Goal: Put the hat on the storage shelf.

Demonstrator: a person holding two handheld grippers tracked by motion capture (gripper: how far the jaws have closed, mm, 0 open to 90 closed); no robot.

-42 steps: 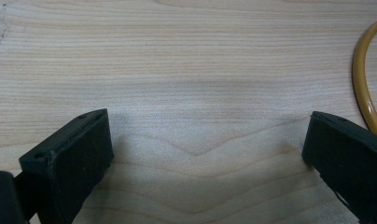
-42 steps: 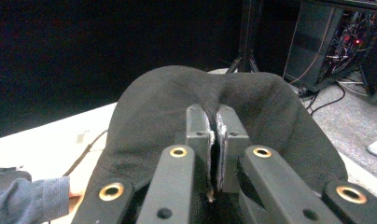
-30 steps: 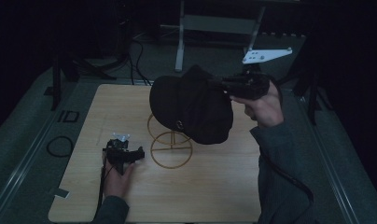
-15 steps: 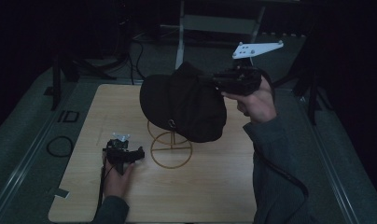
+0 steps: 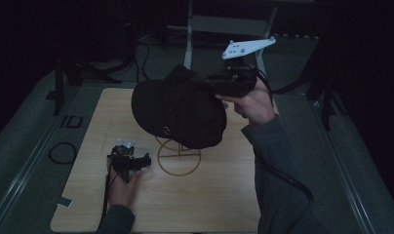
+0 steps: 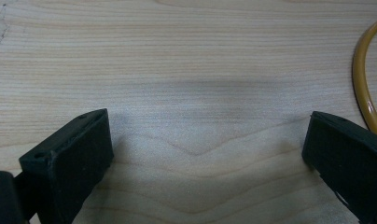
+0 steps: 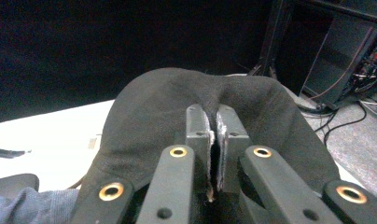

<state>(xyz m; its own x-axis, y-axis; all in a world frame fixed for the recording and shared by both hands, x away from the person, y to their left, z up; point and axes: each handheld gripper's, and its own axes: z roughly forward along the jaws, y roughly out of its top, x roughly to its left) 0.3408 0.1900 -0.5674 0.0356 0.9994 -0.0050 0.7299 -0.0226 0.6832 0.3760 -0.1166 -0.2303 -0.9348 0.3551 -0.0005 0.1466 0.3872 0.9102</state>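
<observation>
A black cap (image 5: 178, 109) hangs in the air over the wooden table (image 5: 209, 195), above a yellow wire stand (image 5: 178, 158). My right gripper (image 5: 209, 84) is shut on the cap's fabric; in the right gripper view its jaws pinch a fold of the black cap (image 7: 158, 107), my right gripper (image 7: 211, 123) nearly closed on it. My left gripper (image 5: 134, 162) rests low on the table at the left of the stand. In the left gripper view my left gripper (image 6: 205, 144) stands open with bare wood between its jaws, and the stand's yellow ring (image 6: 364, 88) curves at the right edge.
Dark floor and cables (image 5: 63, 152) surround the table. A metal frame leg (image 5: 187, 34) stands behind the table. A grey three-cornered plate (image 5: 246, 47) tops my right gripper. A sleeve (image 5: 278, 165) reaches in from the bottom right.
My right gripper has lifted and swung the cap leftward and up, its grey plate rising. The left gripper has stayed on the table.
</observation>
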